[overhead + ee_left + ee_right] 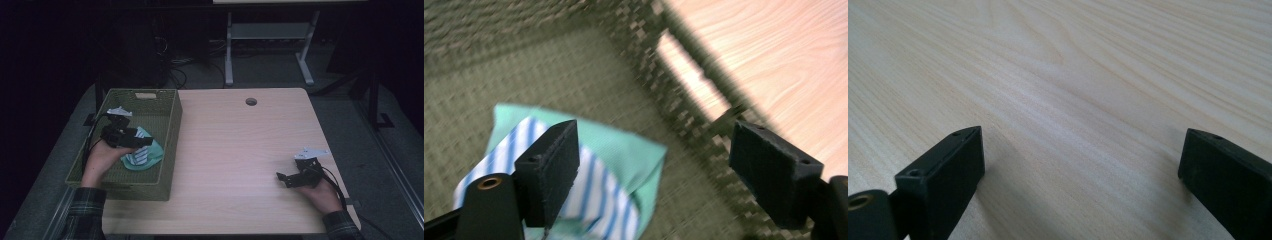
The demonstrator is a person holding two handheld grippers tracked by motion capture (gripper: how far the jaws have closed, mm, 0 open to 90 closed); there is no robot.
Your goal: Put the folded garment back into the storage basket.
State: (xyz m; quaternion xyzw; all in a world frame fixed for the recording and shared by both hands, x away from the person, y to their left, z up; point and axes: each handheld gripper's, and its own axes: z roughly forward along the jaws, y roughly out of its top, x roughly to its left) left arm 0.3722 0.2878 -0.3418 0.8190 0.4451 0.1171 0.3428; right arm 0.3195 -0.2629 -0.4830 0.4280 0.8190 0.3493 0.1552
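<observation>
Green woven basket (167, 145): from above, on the table's (240, 150) left side, with the folded mint and blue-striped cloth (145, 155) lying inside.
Left gripper (142, 141): over the basket, above the cloth.
Right gripper (281, 177): low over bare wood near the right edge.
Left gripper view: jaws spread wide, nothing between them; the cloth (624, 165) lies loose on the basket floor (549, 70) below.
Right gripper view: jaws parted, gripping nothing, just pale tabletop (1073, 75).
</observation>
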